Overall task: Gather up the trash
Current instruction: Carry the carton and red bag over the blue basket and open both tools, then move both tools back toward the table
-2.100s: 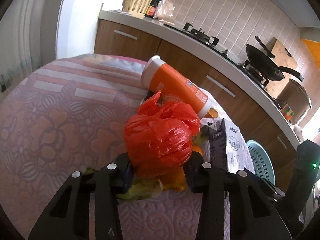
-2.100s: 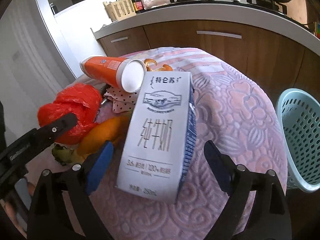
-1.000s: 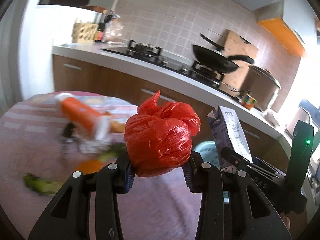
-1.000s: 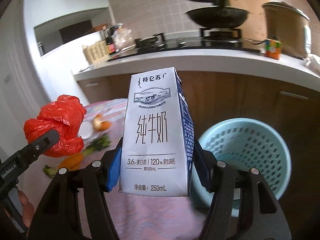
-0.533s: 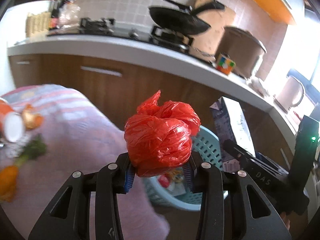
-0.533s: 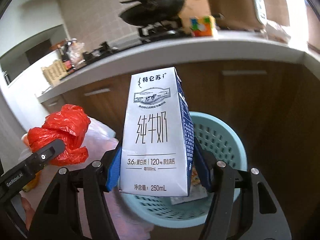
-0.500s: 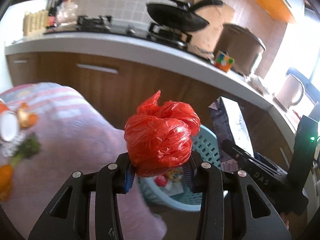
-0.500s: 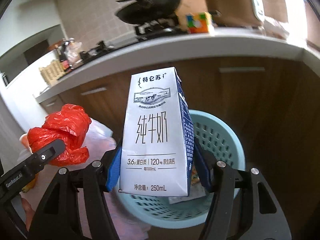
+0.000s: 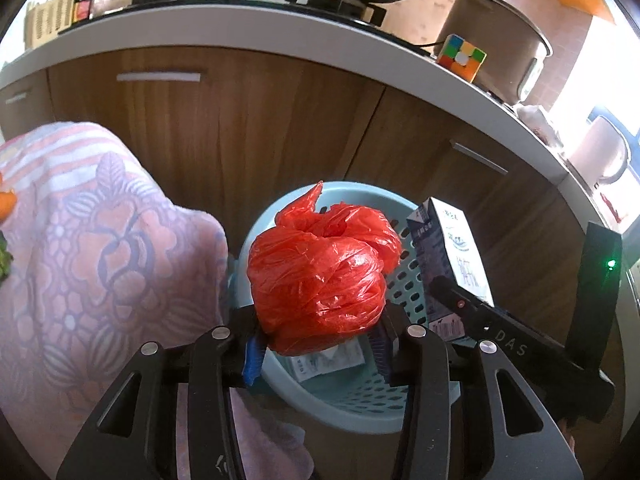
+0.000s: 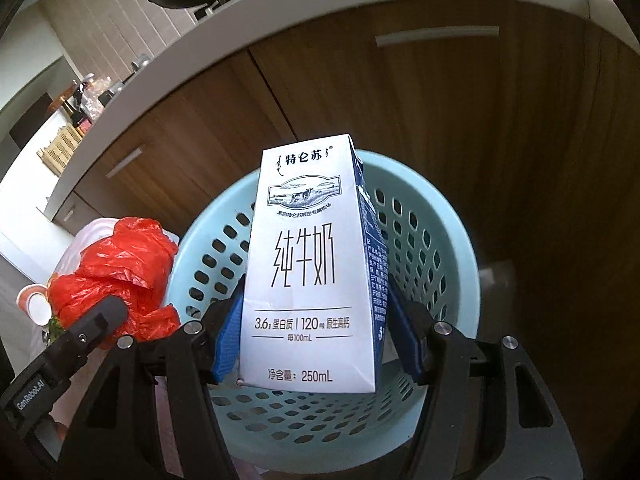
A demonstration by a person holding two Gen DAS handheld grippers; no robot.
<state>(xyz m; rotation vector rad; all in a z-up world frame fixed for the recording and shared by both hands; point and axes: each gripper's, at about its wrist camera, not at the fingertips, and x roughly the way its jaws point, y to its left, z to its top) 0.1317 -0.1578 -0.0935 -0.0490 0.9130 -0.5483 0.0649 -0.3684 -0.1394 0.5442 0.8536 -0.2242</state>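
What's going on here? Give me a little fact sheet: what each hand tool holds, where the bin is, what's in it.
left gripper: fingers around a red plastic bag, jaws just opening slightly
right gripper: clamped on a white milk carton, upright
bin: light blue perforated basket, on the floor by the wooden cabinets, below both items
bin contents: some paper packaging; the rest is hidden
beside bin: table under a pink patterned cloth

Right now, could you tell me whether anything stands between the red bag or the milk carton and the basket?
Nothing visible does. The red bag and the milk carton both hang over the open basket, which holds only some paper at the bottom.
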